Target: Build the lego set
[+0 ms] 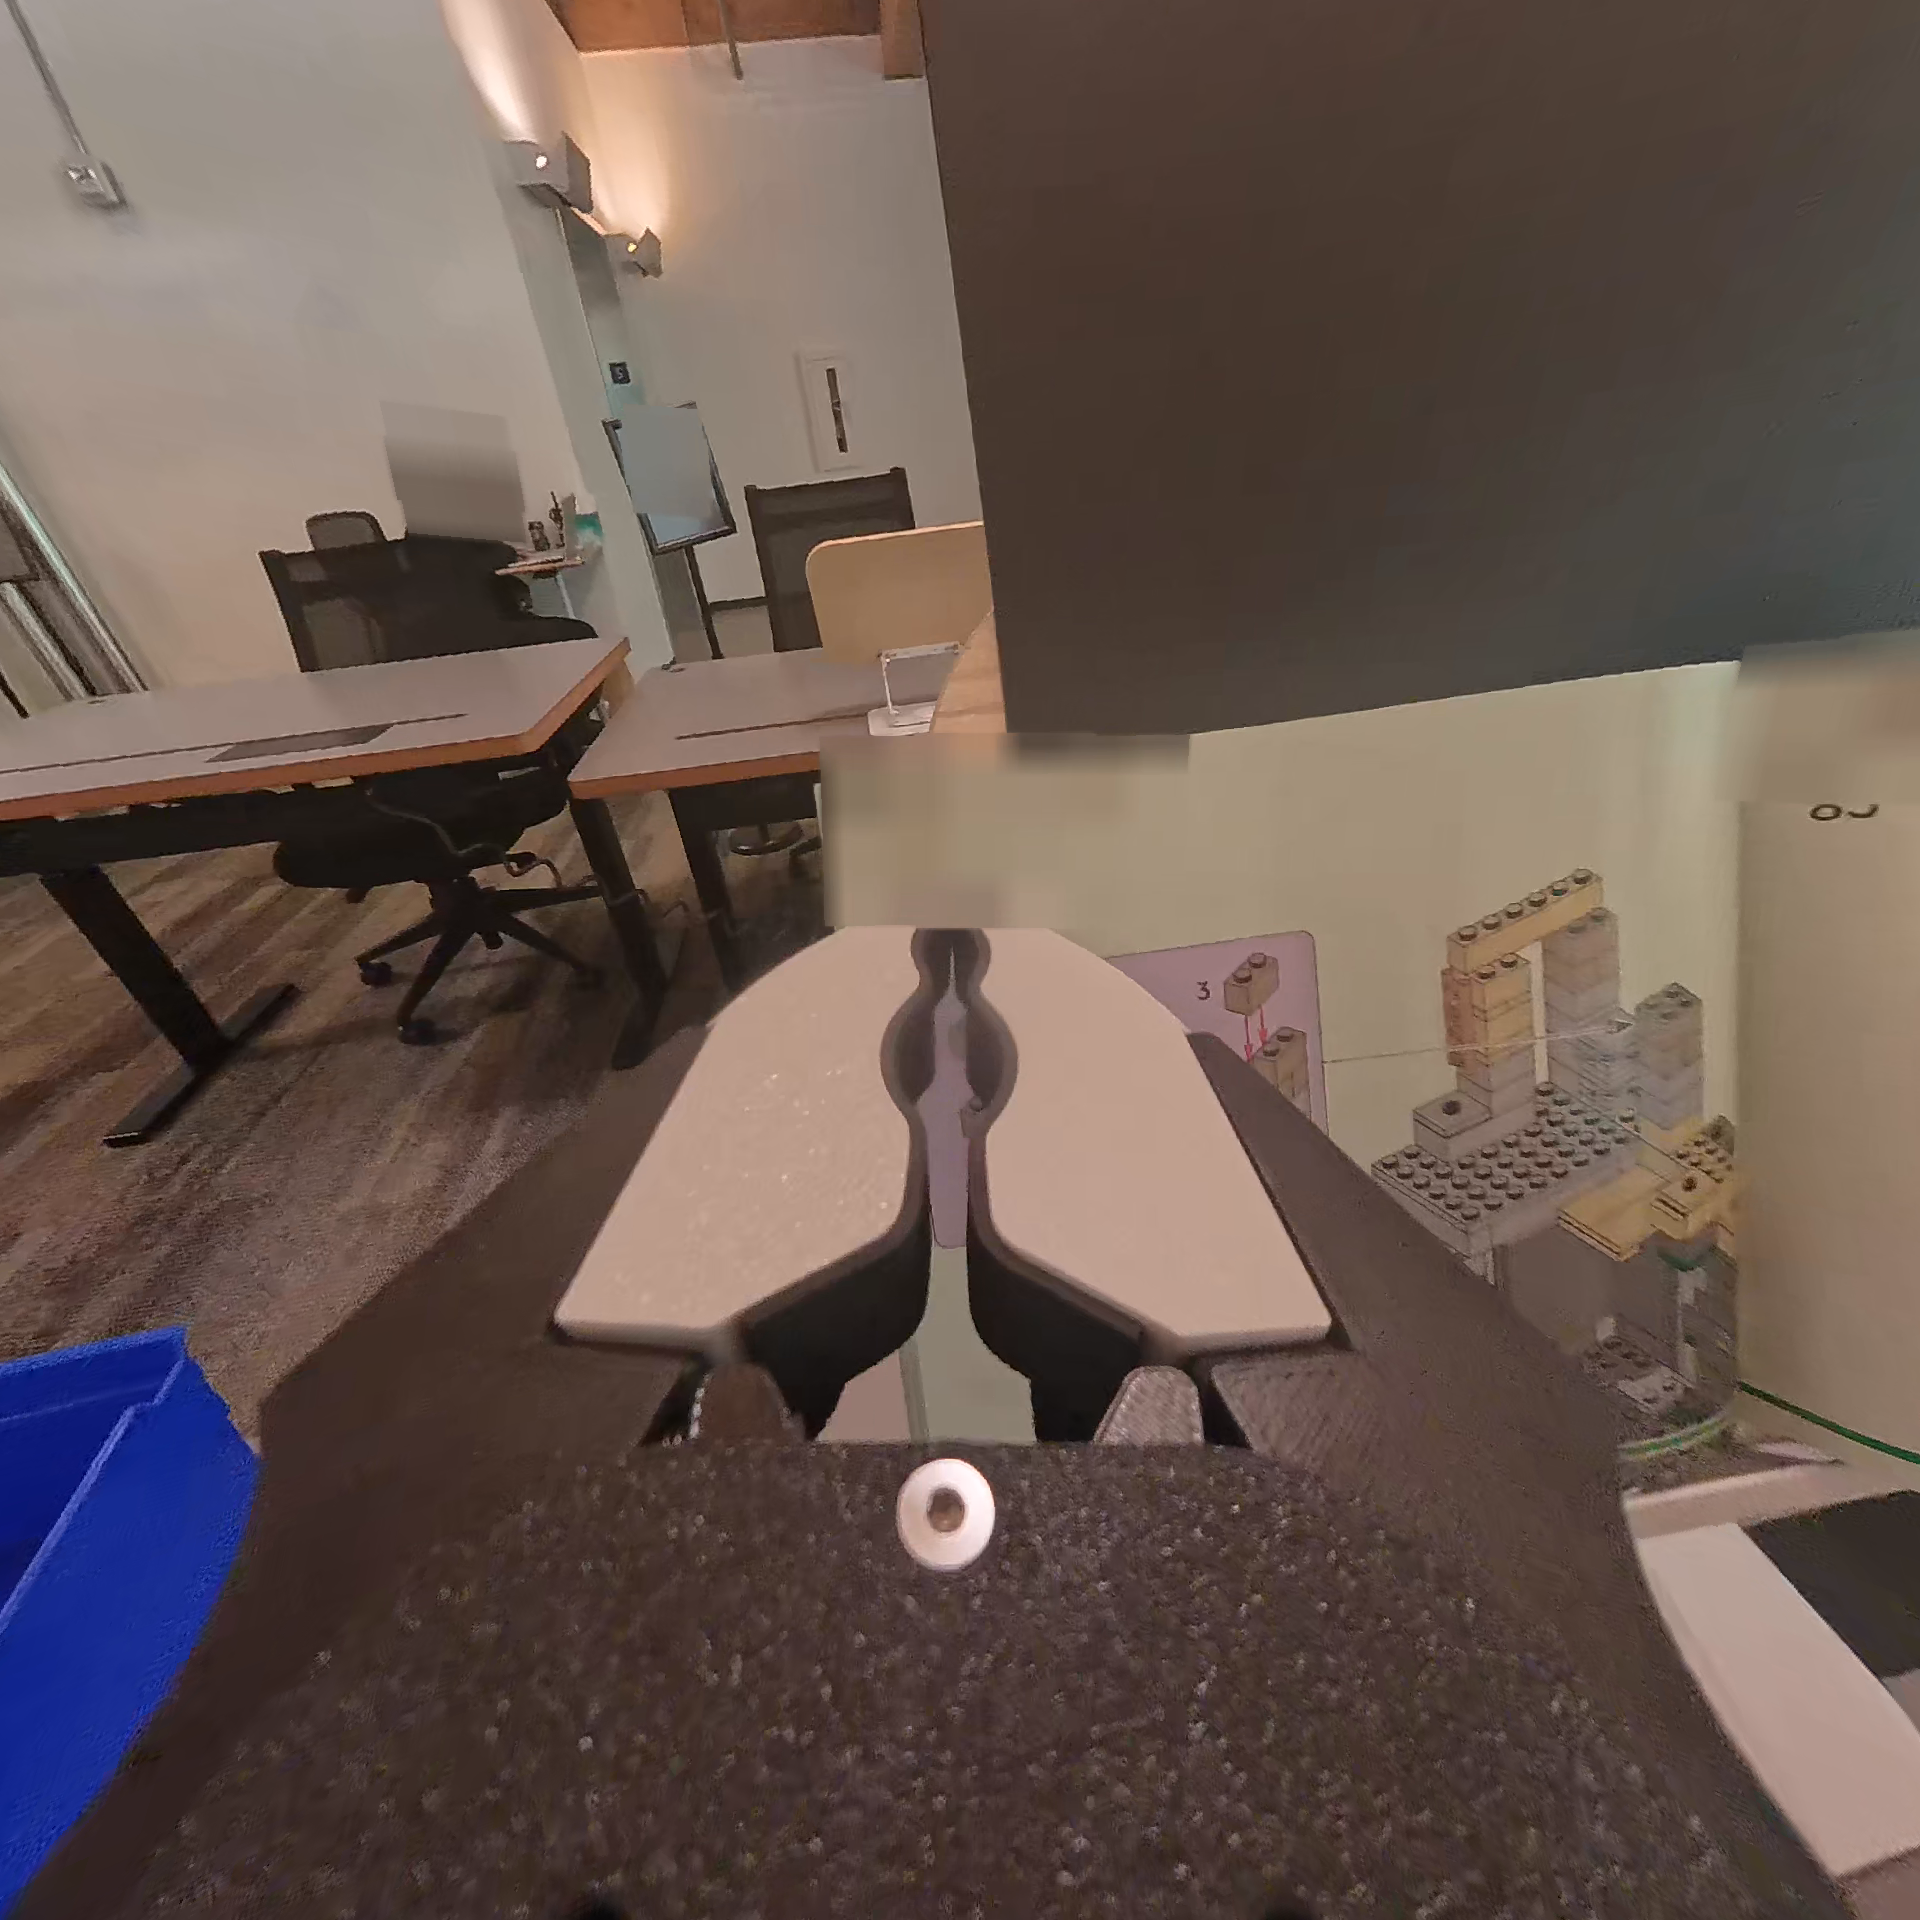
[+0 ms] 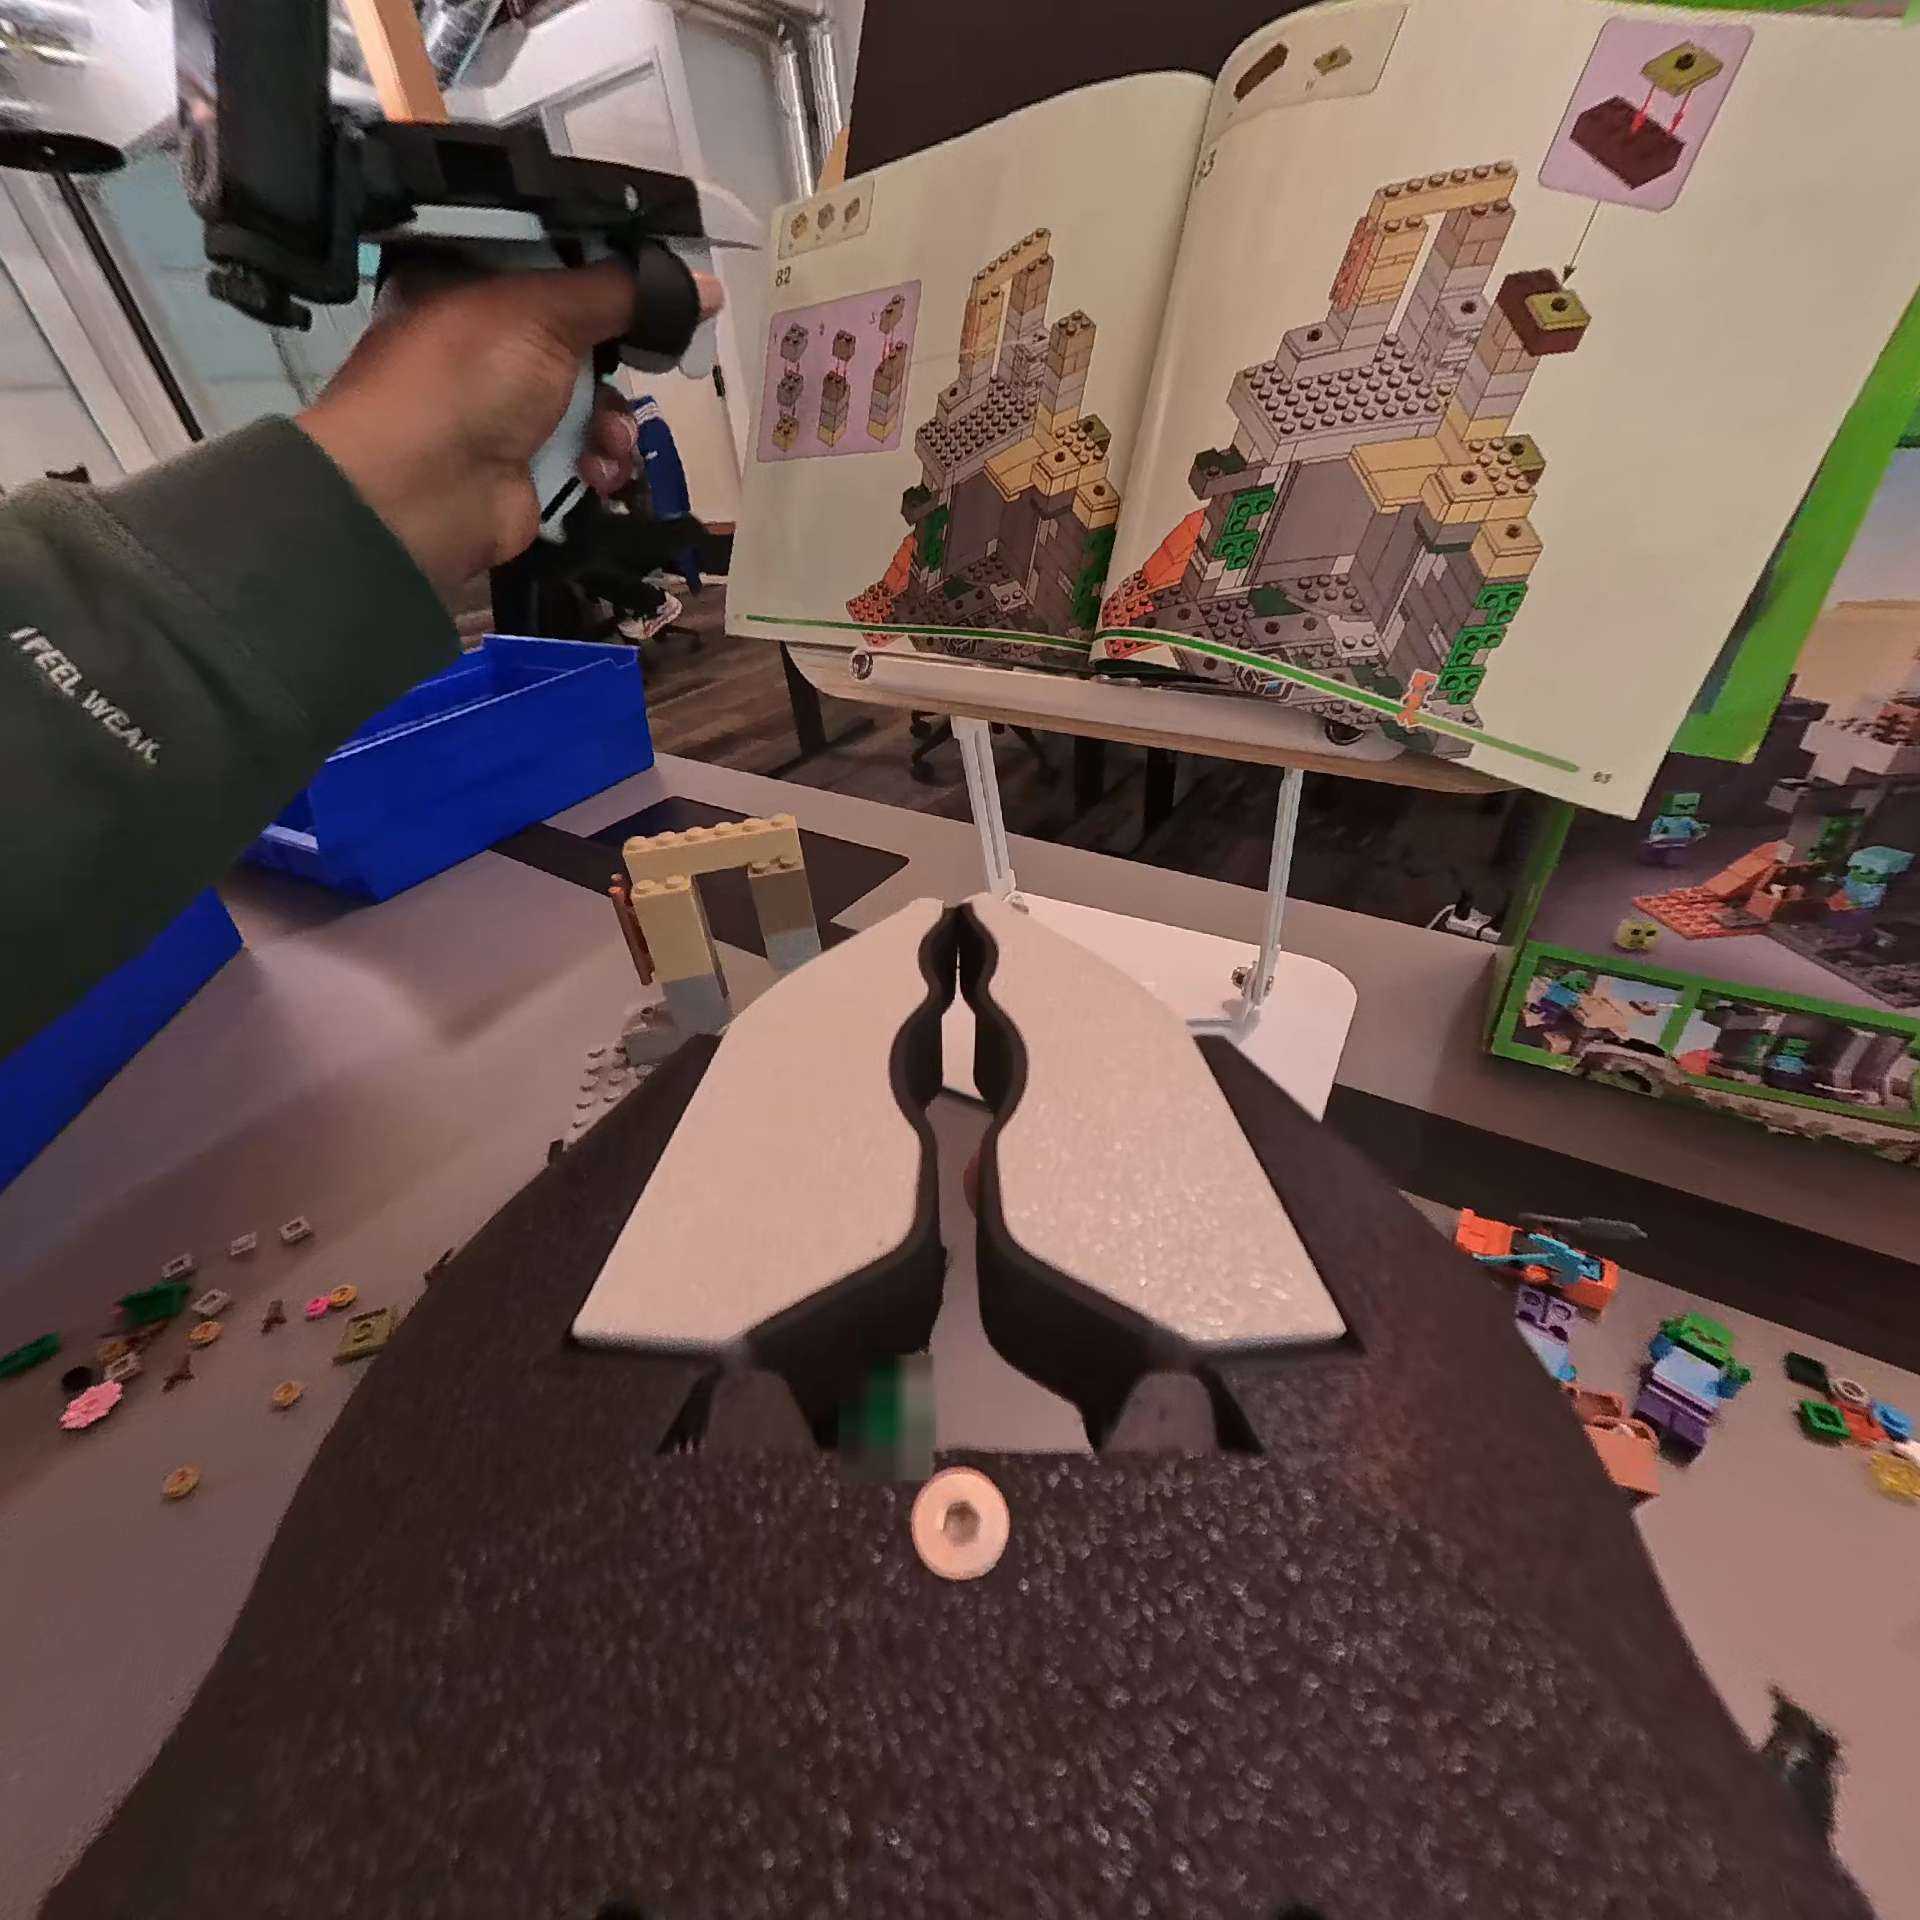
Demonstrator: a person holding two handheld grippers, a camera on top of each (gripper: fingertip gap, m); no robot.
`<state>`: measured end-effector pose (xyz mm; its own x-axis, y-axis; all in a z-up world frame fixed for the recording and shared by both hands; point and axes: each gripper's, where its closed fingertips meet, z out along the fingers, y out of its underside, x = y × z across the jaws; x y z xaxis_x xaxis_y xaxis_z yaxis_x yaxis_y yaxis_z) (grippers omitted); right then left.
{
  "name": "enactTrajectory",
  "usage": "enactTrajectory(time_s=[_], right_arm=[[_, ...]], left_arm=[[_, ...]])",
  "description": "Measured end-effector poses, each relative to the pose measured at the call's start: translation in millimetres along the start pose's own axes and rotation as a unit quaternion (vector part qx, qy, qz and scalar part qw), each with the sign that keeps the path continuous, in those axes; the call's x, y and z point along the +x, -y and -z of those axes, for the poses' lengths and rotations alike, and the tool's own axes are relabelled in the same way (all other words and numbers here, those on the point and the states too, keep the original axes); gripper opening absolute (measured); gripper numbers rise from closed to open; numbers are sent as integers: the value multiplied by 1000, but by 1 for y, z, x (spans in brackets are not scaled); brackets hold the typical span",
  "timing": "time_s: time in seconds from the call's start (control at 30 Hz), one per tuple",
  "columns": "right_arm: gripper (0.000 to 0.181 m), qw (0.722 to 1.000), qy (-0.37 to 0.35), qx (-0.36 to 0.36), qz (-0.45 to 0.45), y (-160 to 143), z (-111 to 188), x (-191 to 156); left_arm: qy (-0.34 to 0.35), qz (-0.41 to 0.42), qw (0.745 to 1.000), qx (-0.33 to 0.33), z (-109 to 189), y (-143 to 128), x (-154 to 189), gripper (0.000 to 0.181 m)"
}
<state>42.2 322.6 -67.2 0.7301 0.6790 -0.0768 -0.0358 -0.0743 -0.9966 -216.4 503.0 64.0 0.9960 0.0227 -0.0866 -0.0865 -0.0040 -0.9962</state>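
Observation:
My right gripper (image 2: 958, 914) is shut, with nothing visible in it, low over the grey table. The partly built lego model (image 2: 681, 914), a tan arch on grey bricks, stands just left of its tips, and the gripper body hides the model's base. My left gripper (image 1: 951, 940) is shut and raised in front of the left page of the open instruction booklet (image 1: 1558, 883). In the right wrist view a hand holds the left gripper (image 2: 717, 234) up by the top left corner of the booklet (image 2: 1143, 364). Nothing shows between its fingers but the page behind.
The booklet rests on a white stand (image 2: 1299, 997). Blue bins (image 2: 468, 748) sit at the left. Small loose pieces (image 2: 208, 1320) lie front left, minifigures and pieces (image 2: 1694, 1371) front right. The green set box (image 2: 1714, 883) stands at the right. Desks and chairs (image 1: 416, 727) are beyond.

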Motion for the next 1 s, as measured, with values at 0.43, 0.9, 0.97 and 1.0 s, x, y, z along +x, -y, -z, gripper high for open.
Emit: enactTrajectory(time_s=[0.43, 0.9, 0.97, 1.0], right_arm=[[0, 1000, 2, -9, 9, -5, -3, -2], [0, 1000, -5, 1, 18, 2, 1, 0], [0, 1000, -5, 1, 18, 3, 1, 0], [0, 1000, -5, 2, 18, 3, 1, 0]], left_arm=[[-10, -15, 1000, 8, -4, 3, 18, 0], [-15, -9, 1000, 3, -3, 0, 33, 0], [-18, -10, 1000, 3, -3, 0, 36, 0], [-19, -12, 1000, 3, -3, -1, 38, 0]])
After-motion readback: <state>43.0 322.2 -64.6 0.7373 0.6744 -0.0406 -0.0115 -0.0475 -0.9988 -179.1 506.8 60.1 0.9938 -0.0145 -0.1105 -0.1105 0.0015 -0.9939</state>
